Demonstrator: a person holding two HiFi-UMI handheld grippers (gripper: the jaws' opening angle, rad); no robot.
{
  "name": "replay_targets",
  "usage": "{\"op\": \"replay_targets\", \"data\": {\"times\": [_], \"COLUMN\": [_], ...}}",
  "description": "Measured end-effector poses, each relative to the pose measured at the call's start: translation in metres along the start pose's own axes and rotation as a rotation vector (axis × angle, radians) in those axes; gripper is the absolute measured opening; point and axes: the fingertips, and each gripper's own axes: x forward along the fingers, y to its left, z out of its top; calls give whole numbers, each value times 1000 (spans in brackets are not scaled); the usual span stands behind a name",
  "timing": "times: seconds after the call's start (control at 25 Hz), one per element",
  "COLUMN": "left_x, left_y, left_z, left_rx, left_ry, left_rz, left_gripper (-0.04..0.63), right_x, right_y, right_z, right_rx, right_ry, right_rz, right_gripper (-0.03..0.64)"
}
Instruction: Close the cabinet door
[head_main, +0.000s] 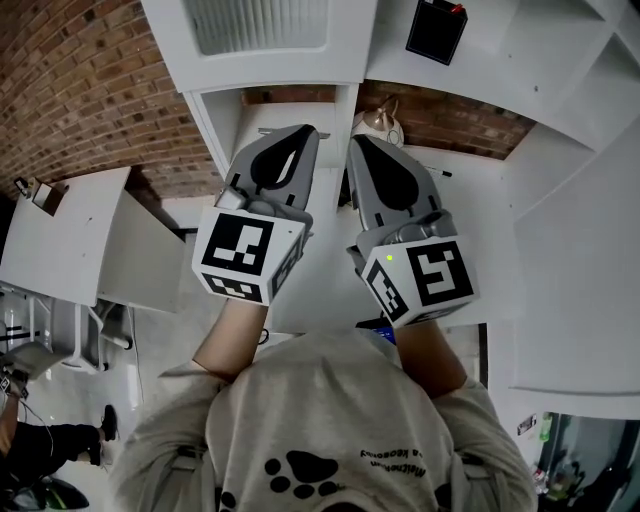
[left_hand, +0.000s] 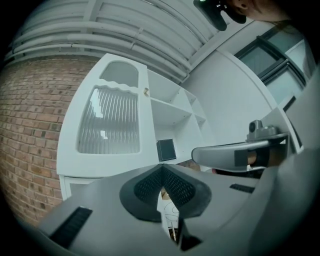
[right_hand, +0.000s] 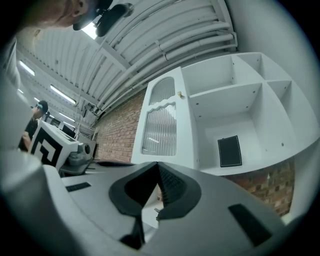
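Cabinet door (left_hand: 107, 120), white with a ribbed glass panel, sits at the left side of the cabinet (right_hand: 250, 100), beside its open shelves. There is 1 small knob (right_hand: 180, 94) on the door edge next to the shelves. Can't tell how far ajar the door stands.

The 2 grippers are side by side in front of the cabinet, lower than the door and pointing toward it. Both are apart from it, no contact.

Left gripper (left_hand: 161, 167): fingers closed, tips together, holding nothing. It lines up under the door.

Right gripper (right_hand: 158, 165): fingers closed too, empty, touching nothing. It lines up near the door's knob edge.

1 black box (right_hand: 229, 151) stands on the cabinet's lower open shelf, right of the door. Brick wall (left_hand: 30, 140) runs left of and behind the cabinet. A white counter (head_main: 480, 180) lies under the shelves. A small pale rounded thing (head_main: 383, 125) sits just beyond the right gripper's tip, too small to name. 1 person (right_hand: 29, 131) stands well off to the cabinet's left.
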Motion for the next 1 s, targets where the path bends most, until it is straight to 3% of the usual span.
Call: {"op": "replay_targets", "data": {"times": [0.48,0.68,1.0], "left_x": [-48,-61,-65], "left_y": [-34,-46,-62], "left_z": [-15,-24,-25], "left_rx": [-10,-60,-47], "left_ry": [6,17,18], "left_rz": [30,42,66], "left_gripper": [8,8,8], "right_x": [-28,-43,-59], "right_y": [26,28,32], "right_z": [-25,-32,-35], "right_rx": [-4,-1,-3], "right_ry": [36,41,35], "right_rz": [50,53,96], "right_gripper": [18,18,18]}}
